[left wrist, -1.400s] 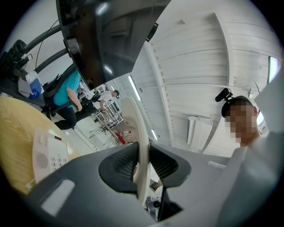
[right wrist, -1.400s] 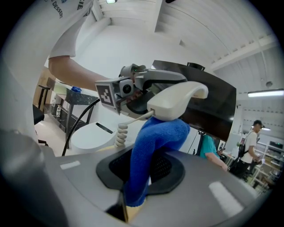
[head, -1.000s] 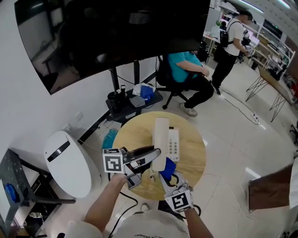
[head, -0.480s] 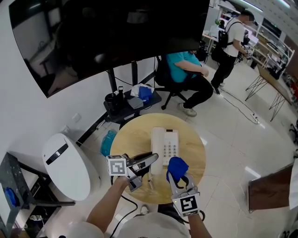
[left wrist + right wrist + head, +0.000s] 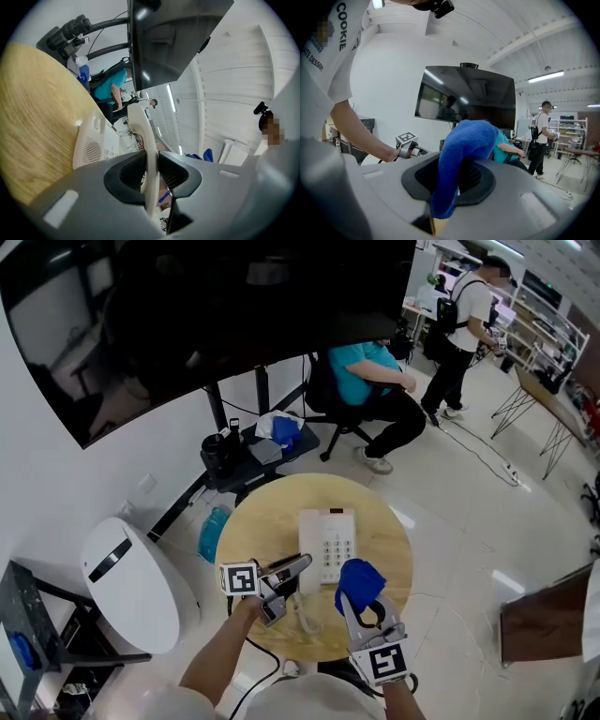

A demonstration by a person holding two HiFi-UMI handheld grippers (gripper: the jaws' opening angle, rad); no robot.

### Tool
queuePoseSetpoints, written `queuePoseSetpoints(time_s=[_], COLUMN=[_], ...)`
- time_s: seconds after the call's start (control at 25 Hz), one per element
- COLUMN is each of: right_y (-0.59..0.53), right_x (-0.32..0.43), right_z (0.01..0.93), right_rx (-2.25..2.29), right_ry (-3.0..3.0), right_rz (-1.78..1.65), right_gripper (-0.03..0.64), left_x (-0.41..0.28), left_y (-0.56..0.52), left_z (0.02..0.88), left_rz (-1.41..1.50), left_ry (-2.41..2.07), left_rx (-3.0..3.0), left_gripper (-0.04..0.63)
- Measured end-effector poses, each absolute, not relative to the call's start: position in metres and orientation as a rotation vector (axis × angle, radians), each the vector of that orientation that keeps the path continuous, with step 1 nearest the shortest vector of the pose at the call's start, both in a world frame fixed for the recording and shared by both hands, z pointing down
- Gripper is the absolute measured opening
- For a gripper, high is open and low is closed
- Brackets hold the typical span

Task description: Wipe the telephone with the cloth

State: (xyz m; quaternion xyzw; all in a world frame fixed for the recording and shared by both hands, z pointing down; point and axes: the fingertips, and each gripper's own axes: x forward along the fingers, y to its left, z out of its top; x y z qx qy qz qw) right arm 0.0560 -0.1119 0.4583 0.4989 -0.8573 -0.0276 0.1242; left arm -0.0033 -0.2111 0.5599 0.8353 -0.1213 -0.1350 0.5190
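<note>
Now, left gripper (image 5: 300, 564) (image 5: 151, 171): I see its fingers drawn in to a narrow gap and pinching the white handset (image 5: 142, 133), which stands on edge with a pad pressing each flat side.
Right gripper (image 5: 364, 604) (image 5: 454, 174): its fingers clamp the blue cloth (image 5: 358, 577) (image 5: 467, 140), which bulges up over the tips.
Telephone base (image 5: 330, 542) (image 5: 93, 143): it lies flat, keypad up, near the middle of the round wooden worktop (image 5: 272, 512), just beyond both grippers.
Cloth and base: the cloth is just beside the base's near right corner; I cannot tell whether they touch.
Cord (image 5: 302, 607): a white loop lies on the worktop between the grippers.
Hidden: my left gripper covers most of the handset in the head view. The gripper body cuts off the handset's lower end. The cloth covers the right pads. The keypad print is too small to read.
</note>
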Motion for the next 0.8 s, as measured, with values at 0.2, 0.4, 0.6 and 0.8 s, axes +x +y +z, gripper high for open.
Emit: queuePoseSetpoints(time_s=[0.2,0.4,0.6,0.8], right_y=[-0.122,-0.128,-0.132,-0.134], right_x=[0.058,0.057,0.055,0.057], right_z=[0.465,0.469,0.477,0.484], right_rx=[1.445,1.425,1.389,1.383], right_ry=[-2.495,-2.487,-2.485,-2.475], right_rz=[-0.056,-0.051,-0.034,-0.011], right_gripper=[0.061,0.061,0.061,0.061], left_x=[0.002,0.004,0.001,0.003], left_y=[-0.22,-0.226,-0.237,-0.243], left_z=[0.584,0.603,0.617,0.627], left_rz=[-0.295,-0.272,-0.281,-0.269], left_ry=[-0.286,-0.296,-0.309,-0.32], left_rx=[1.964,1.933,1.9,1.894], left_gripper=[0.08,0.08,0.08,0.08])
